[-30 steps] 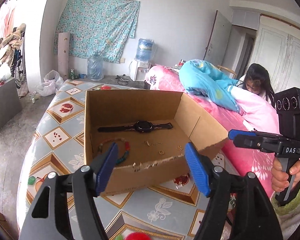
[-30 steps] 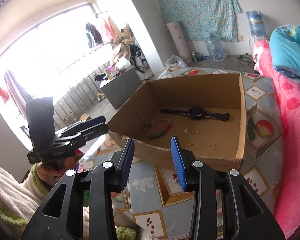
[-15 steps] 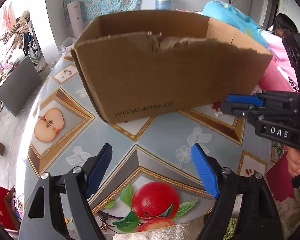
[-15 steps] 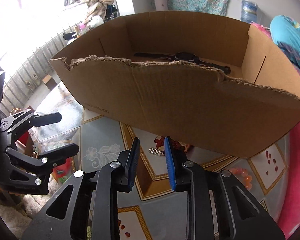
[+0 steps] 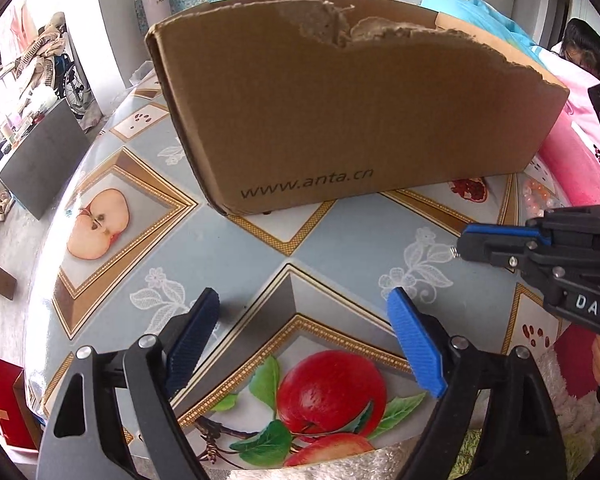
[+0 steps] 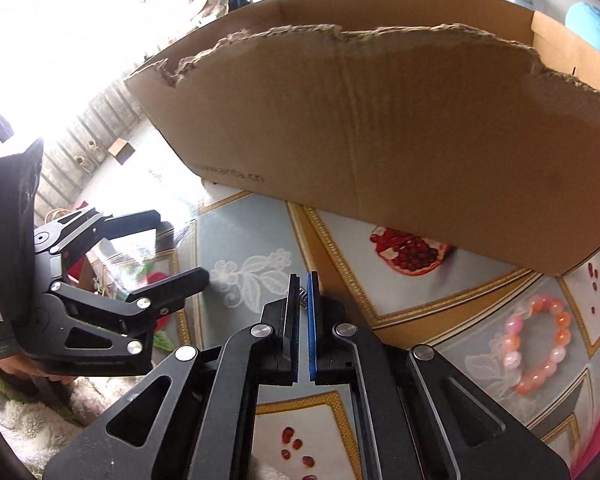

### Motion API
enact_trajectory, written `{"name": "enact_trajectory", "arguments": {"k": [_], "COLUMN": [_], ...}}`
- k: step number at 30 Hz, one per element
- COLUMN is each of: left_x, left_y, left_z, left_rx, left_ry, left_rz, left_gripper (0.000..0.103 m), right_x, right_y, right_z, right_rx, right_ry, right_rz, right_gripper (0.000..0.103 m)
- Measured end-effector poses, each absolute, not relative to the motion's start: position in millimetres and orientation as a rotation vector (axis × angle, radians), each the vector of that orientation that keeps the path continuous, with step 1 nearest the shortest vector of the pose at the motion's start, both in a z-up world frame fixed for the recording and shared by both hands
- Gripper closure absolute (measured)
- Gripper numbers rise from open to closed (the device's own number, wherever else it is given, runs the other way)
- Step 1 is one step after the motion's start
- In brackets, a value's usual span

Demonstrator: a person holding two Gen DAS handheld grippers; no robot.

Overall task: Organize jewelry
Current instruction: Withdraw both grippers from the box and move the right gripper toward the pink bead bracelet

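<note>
The table (image 5: 236,264), covered in a fruit-patterned cloth, fills the lower half of both views; the cardboard box (image 5: 352,120) stands on it and occupies the upper centre of each frame, its torn near wall facing the cameras, so the interior and any jewelry inside are hidden.

Both cameras have dropped from a view down into the box to a low view of the tabletop in front of it; the box wall now blocks what was visible inside a second ago.

The left gripper (image 5: 304,344), at the bottom of the left wrist view, has just been opening and stands wide; nothing lies between its fingers, only bare cloth.

The right gripper (image 6: 301,294), bottom centre of the right wrist view, has just been closing and its pads are now all but together; a small silvery metal piece (image 6: 302,295), possibly an earring or clasp, sits pinched at the tips, though it is too small to identify with certainty; in the left wrist view the same glint shows at the tip at mid right.

A pink and orange bead bracelet (image 6: 534,346) lies loose on the cloth at the lower right of the right wrist view, outside the box.

Judgement: a pickup of a loose item has just completed; transfer into the box is the likely next step, with the bracelet outstanding.
</note>
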State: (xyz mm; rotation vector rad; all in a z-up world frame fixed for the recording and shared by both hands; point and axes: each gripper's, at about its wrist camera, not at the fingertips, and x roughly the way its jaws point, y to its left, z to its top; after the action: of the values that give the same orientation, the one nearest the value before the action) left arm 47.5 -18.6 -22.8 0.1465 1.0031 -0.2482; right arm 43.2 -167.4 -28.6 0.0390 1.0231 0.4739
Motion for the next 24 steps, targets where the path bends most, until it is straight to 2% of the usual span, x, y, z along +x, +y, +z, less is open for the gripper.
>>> {"name": "enact_trajectory", "arguments": {"k": [9, 11, 16, 24], "left_x": [47.2, 47.2, 46.9, 51.5], "left_y": [-15.5, -15.2, -15.4, -16.6], "left_z": [-24.4, -24.8, -24.2, -25.6], "left_rx": [0.126, 0.121, 0.120, 0.116], "left_ry": [1.003, 1.005, 1.001, 0.998], "left_rz": [-0.222, -0.215, -0.213, -0.201], "left_gripper": [0.008, 0.006, 0.005, 0.005], "right_x": [21.8, 20.6, 4.6, 1.8], "right_y": [-195.7, -216.7, -262.1, -283.5], "right_z": [-8.7, -0.5, 11.6, -9.7], "right_rx": [0.136, 0.151, 0.182, 0.185], "right_ry": [0.966, 0.939, 0.917, 0.989], "right_rz": [0.436, 0.389, 0.269, 0.173], "right_gripper": [0.096, 0.089, 0.083, 0.073]}}
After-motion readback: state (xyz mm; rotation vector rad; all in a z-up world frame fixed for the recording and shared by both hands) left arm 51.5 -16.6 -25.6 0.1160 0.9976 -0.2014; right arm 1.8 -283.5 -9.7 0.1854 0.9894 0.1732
